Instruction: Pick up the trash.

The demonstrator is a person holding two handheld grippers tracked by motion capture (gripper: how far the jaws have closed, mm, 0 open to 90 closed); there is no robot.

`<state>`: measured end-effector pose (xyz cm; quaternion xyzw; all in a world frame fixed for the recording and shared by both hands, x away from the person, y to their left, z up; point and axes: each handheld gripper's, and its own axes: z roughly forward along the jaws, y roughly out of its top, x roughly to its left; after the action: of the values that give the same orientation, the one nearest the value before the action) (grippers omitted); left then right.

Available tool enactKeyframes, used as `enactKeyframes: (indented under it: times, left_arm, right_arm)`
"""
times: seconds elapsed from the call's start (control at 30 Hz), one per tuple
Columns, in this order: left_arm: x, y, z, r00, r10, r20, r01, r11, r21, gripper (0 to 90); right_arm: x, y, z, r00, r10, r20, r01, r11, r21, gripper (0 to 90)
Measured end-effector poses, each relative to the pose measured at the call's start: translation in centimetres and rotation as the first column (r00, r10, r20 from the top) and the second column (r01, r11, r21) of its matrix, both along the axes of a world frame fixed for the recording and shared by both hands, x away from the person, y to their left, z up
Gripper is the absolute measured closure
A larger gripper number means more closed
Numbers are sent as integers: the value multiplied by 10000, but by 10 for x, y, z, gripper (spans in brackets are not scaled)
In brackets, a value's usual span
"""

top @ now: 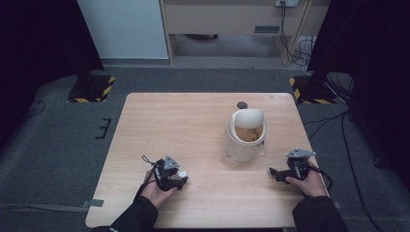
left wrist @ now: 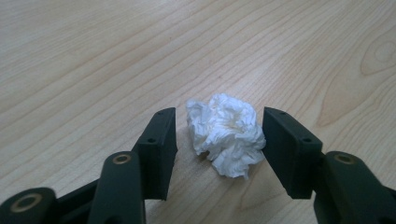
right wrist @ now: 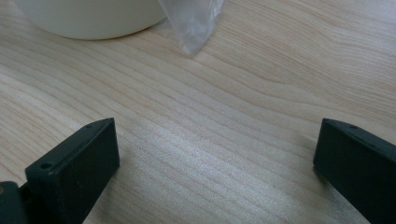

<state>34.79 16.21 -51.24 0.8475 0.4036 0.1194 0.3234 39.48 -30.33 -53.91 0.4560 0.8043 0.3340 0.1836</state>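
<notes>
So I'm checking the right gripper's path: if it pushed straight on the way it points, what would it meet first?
Probably the clear plastic liner corner hanging off the white bin; bare table lies before the right gripper until then.

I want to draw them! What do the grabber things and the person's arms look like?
Each hand holds a black gripper: the left gripper and right gripper have two flat, blocky black jaws with small screw holes, a grey three-cornered plate on top and a thin black cable trailing off. The person wears dark sleeves.

White tissue wad [left wrist: 226, 134]; black tongs [left wrist: 219, 140]; cream bin [top: 245, 135].
</notes>
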Motion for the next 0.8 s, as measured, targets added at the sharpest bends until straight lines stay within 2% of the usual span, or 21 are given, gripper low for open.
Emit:
enactKeyframes:
  times: [0.07, 0.37, 0.57, 0.8]
  left_arm:
    - [1, -1, -2, 9999, -47, -136, 48, 9999, 117, 509]
    - [1, -3, 0, 9999, -109, -106, 111, 9997, 220, 622]
    - [0, -4, 3, 9999, -165, -14, 166, 9995, 258, 657]
    - [-1, -3, 9, 9996, -123, 240, 126, 9999, -101, 662]
  right_arm:
    - [0, 0, 0, 10000, 0, -3, 0, 10000, 1, 6]
    - [0, 0, 0, 10000, 26, 14, -26, 10000, -4, 6]
    - [0, 0, 0, 10000, 40, 21, -40, 10000, -8, 6]
    - [0, 0, 0, 10000, 46, 23, -46, 10000, -9, 6]
